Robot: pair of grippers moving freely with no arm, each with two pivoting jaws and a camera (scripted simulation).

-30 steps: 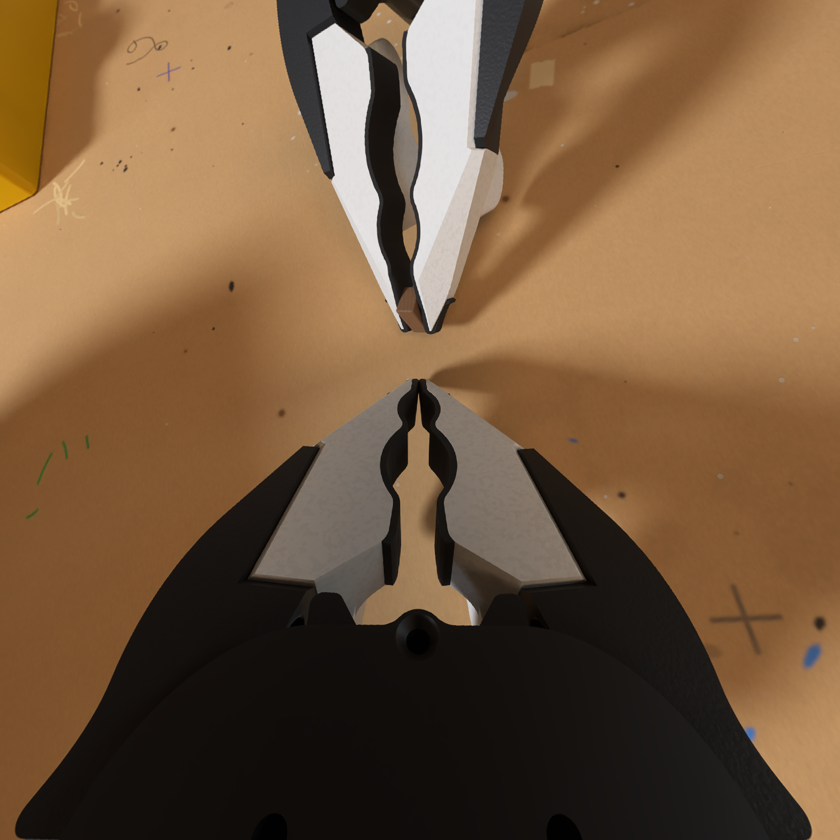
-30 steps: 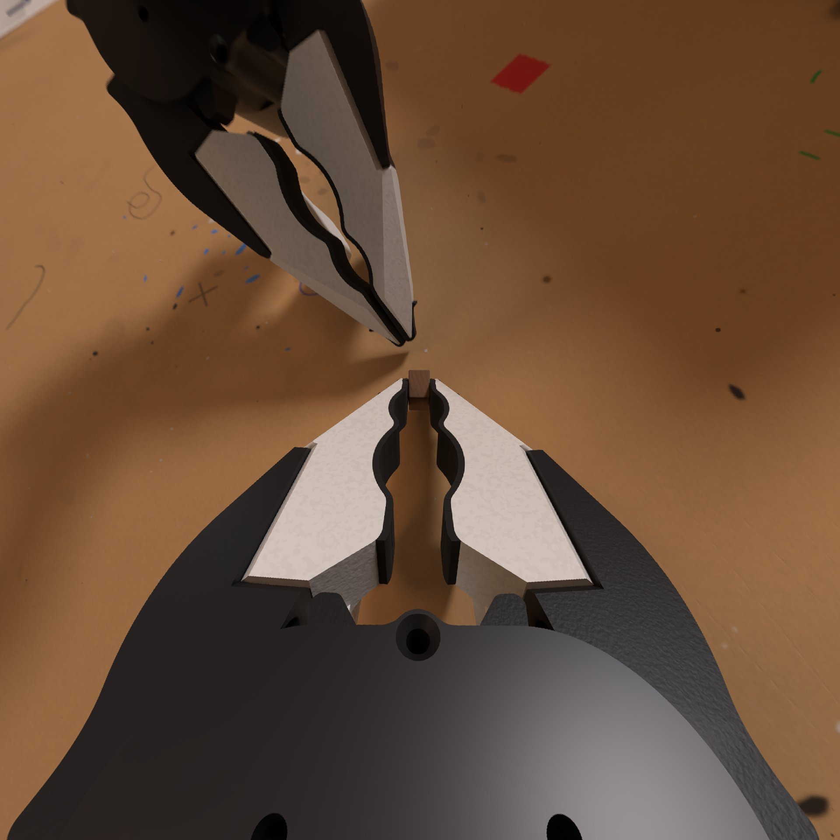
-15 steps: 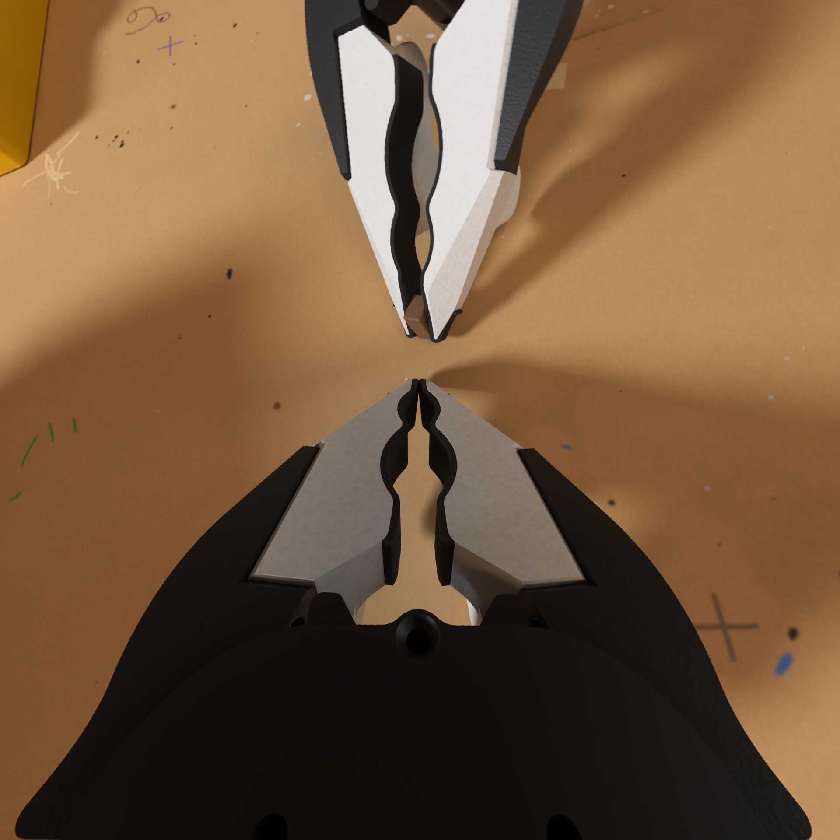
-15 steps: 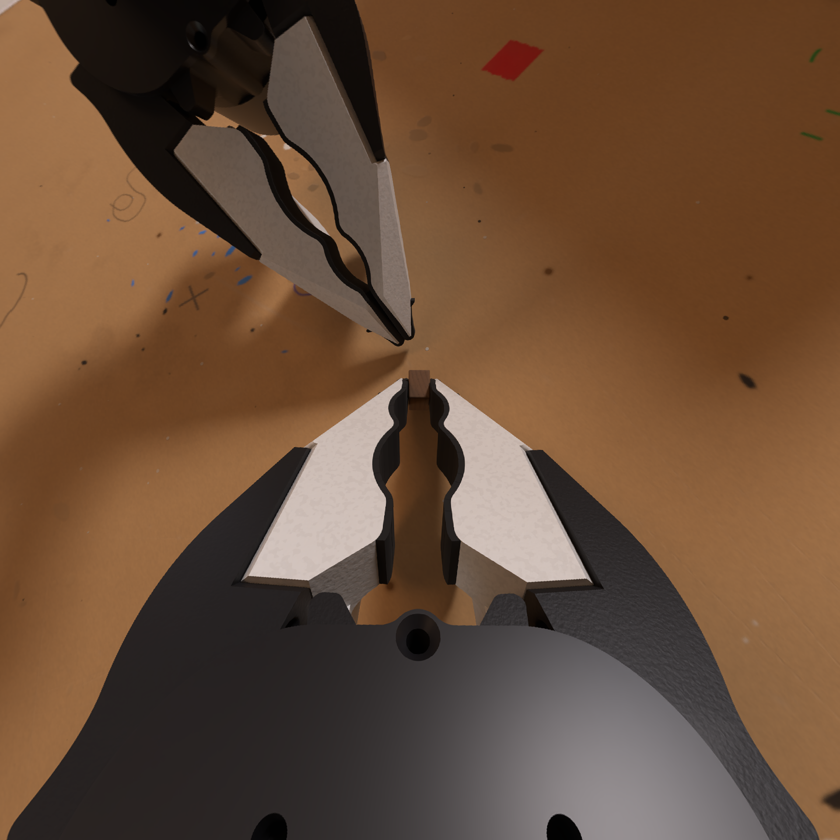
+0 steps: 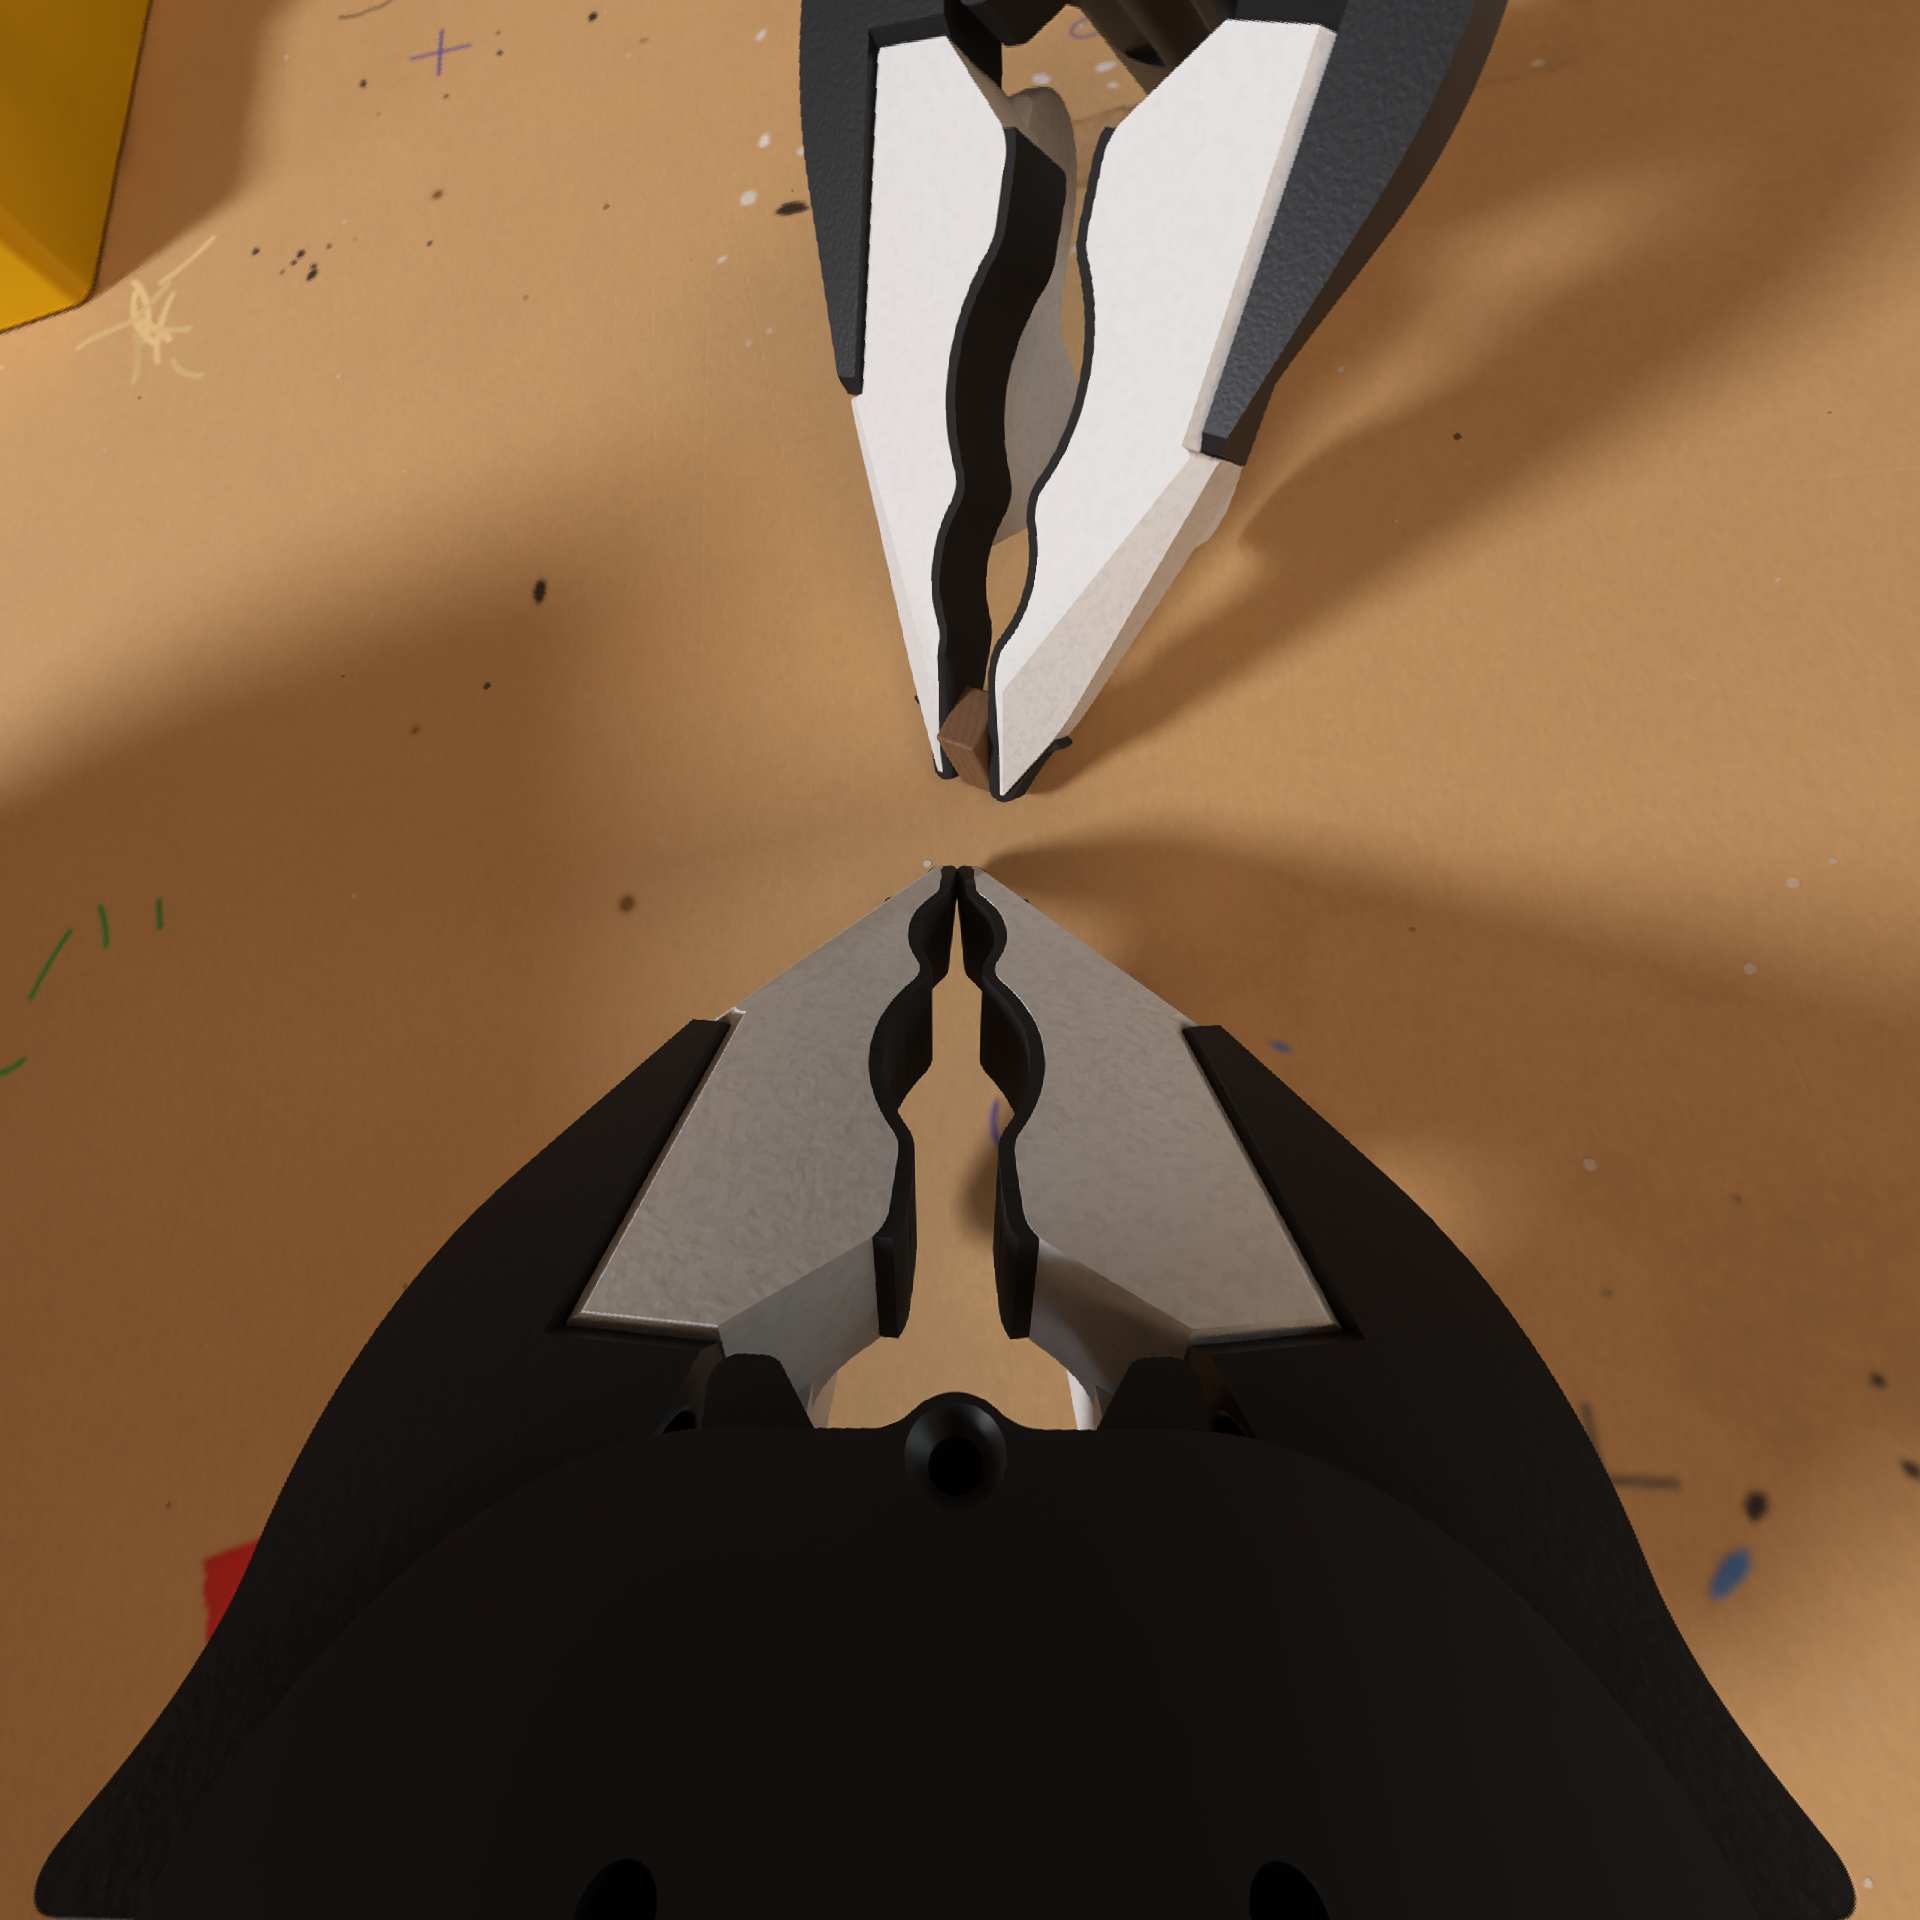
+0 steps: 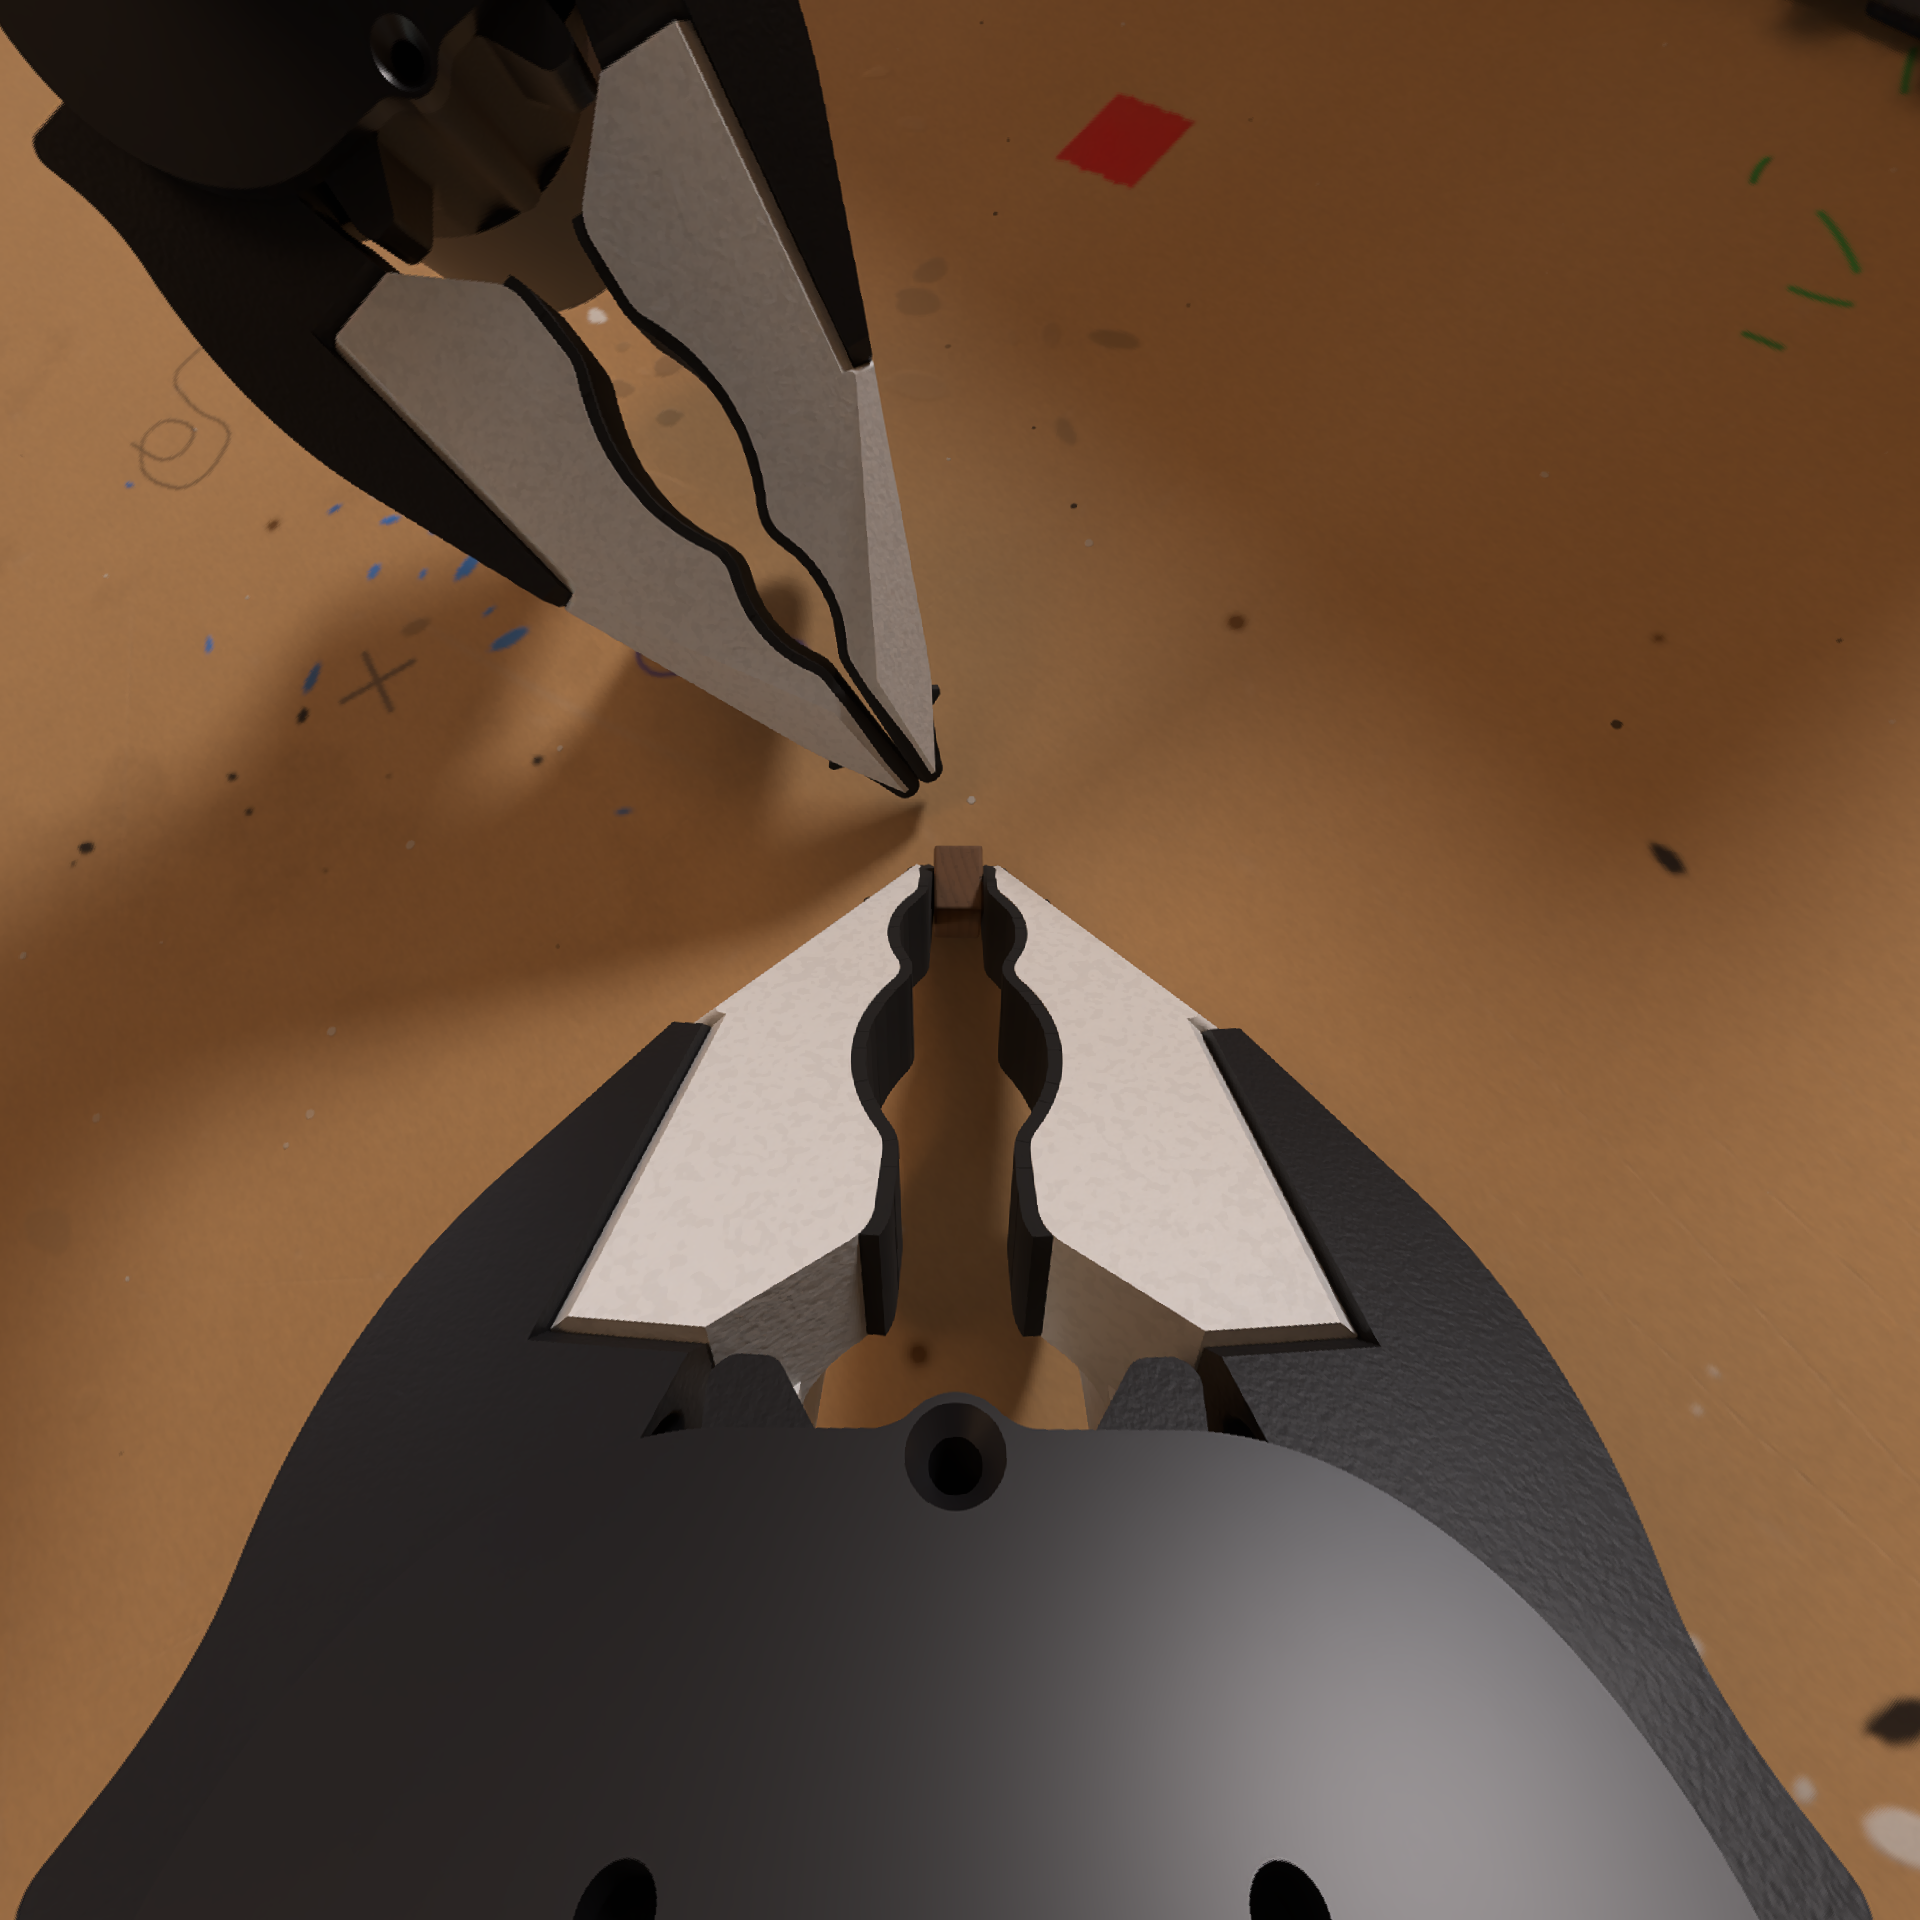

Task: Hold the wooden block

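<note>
A: Where is the wooden block point(image 6: 957, 876) being kept?

B: It is being pinched at the very fingertips of the right gripper point(image 6: 956, 883), its far end being left to poke out a little beyond them. In the left wrist view the same wooden block point(image 5: 966, 736) is being shown clamped between the white fingers of the right gripper point(image 5: 975, 774), which is being pointed down toward the brown tabletop point(image 5: 416, 623).

A: And how are the jaws of the left gripper point(image 5: 956, 871) being held?

B: They are being pressed together at the tips, with nothing being gripped between them. In the right wrist view the left gripper point(image 6: 920, 781) is being shown slanting in from the upper left, its closed tips being kept just beside the block but apart from it.

A: What else is being shown on the tabletop point(image 6: 1455, 727)?

B: A yellow box point(image 5: 52, 156) is being cut off at the upper left corner of the left wrist view. A red patch point(image 6: 1124, 137) is being shown far beyond the grippers, along with green strokes point(image 6: 1818, 270) and scattered dark specks.
</note>
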